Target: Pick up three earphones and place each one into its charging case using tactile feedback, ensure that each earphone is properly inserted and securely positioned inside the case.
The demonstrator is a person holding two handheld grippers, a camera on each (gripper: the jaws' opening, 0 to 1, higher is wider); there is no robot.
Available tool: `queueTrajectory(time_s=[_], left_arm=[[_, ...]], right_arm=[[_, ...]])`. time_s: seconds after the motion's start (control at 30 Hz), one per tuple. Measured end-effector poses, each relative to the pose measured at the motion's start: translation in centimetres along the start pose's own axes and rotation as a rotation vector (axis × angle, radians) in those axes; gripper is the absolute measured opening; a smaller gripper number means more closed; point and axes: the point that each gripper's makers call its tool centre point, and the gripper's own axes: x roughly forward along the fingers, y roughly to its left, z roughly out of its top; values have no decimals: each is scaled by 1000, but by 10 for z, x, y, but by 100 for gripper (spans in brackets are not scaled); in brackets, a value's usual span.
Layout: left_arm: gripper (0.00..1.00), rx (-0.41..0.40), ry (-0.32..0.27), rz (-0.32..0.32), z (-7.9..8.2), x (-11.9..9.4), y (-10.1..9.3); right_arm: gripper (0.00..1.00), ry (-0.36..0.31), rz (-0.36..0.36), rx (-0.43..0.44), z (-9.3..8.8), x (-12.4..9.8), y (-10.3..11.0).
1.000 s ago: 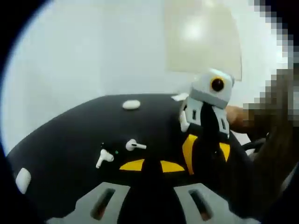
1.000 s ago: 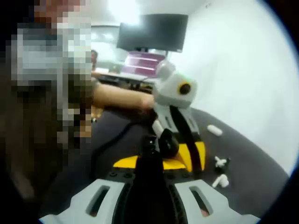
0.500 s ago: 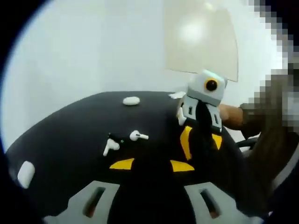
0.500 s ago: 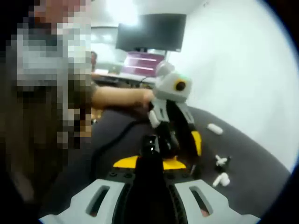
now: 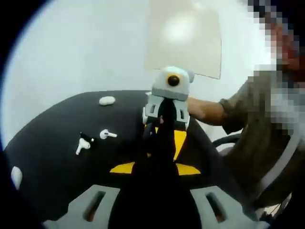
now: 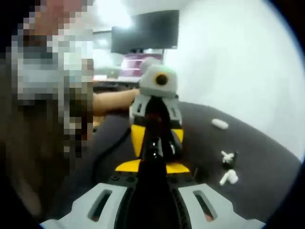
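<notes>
Swinging nose to nose over the past second, the two grippers now face each other above the black table (image 5: 57,143), each having drifted to the centre of the other's view. From left to right in the left gripper view: a white case (image 5: 15,177) at the table's near edge, two loose earphones (image 5: 83,145) (image 5: 106,134) lying near each other, a second white case (image 5: 106,100) at the far edge, then the right gripper (image 5: 160,125), held by the person's forearm (image 5: 205,110). The left gripper (image 5: 153,164) shows its jaws drawn narrow, tips close together; whether anything is pinched there cannot be told.

In the right gripper view the left gripper (image 6: 153,128) meets the right gripper's own tips (image 6: 153,152), also narrow, where a small dark object sits that cannot be identified. To its right lie the same earphones (image 6: 228,156) (image 6: 229,177) and the far case (image 6: 219,124). Judging by this, the hands appear to be passing or seating something between them, with two earphones still to collect.
</notes>
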Motion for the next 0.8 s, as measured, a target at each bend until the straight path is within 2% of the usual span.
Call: queueTrajectory(time_s=[0.07,0.17,0.37,0.5,0.63,0.73,0.8], left_arm=[[24,2,-46,12,9,0,2],[15,0,-37,-7,8,0,-1],[14,-12,-22,-29,5,-1,-1],[14,-22,-16,-31,4,-6,0],[14,-13,-8,-23,2,-11,3],[14,-6,0,-15,0,-12,4],[14,-7,0,-15,0,-12,4]], right_arm=[[19,0,-1,0,0,0,-1],[19,2,-25,0,0,0,-5],[20,-5,-27,-28,1,-1,-5],[26,-11,-18,-15,3,-9,-4],[25,-115,-32,46,22,-21,-8],[23,-207,-113,95,35,-37,-27],[22,-246,-160,145,39,-44,-40]])
